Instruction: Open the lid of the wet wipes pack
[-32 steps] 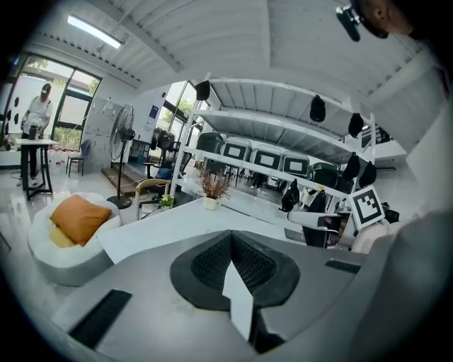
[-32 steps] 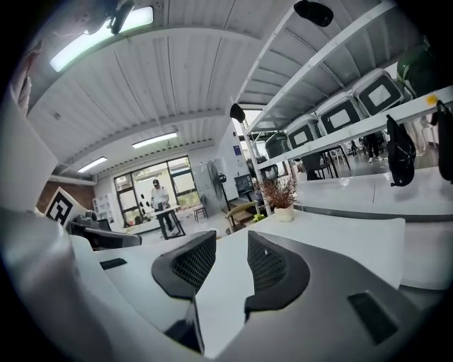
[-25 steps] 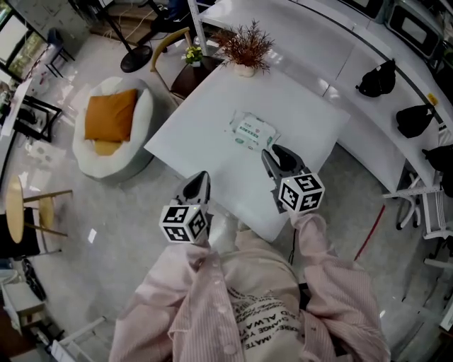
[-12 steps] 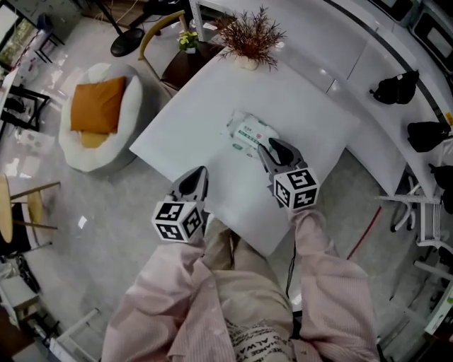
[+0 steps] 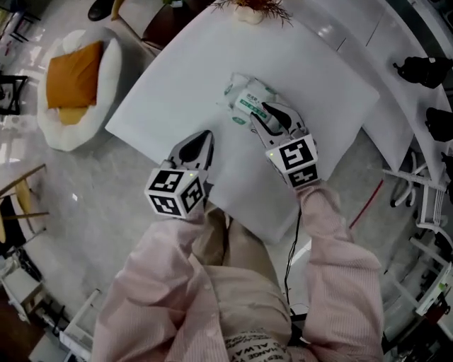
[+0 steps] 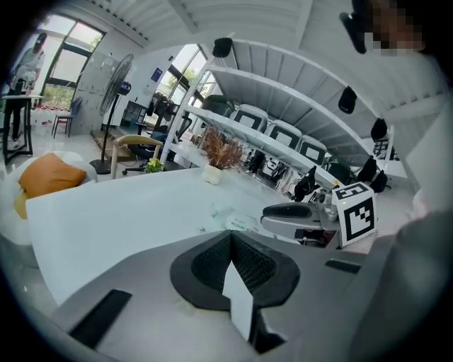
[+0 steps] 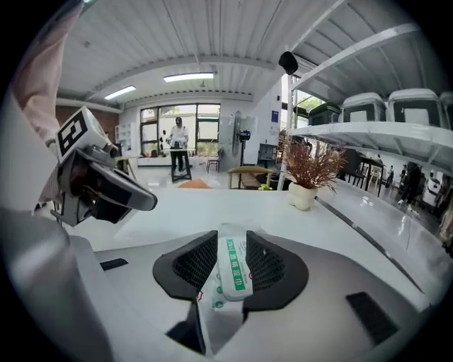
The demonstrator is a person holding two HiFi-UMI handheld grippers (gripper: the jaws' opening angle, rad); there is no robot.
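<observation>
The wet wipes pack (image 5: pixel 244 97) lies flat on the white table (image 5: pixel 170 92), its white lid with a green stripe (image 7: pixel 234 272) facing up. My right gripper (image 5: pixel 262 115) hangs over the pack's near end. In the right gripper view the lid shows in the gap of my right gripper (image 7: pixel 231 244); its jaws are closing, and the pads stand apart from the pack. My left gripper (image 5: pixel 204 140) hovers over bare table left of the pack, its pads together with nothing between them. The pack (image 6: pixel 239 223) lies ahead and right of my left gripper (image 6: pixel 231 240).
A potted dry plant (image 5: pixel 249 8) stands at the table's far edge. A white beanbag with an orange cushion (image 5: pixel 71 71) sits on the floor to the left. A long counter with black objects (image 5: pixel 425 71) runs along the right.
Both grippers have come down and forward over the table. The right one now hangs over the pack's near end; the left one has reached the table beside it.
</observation>
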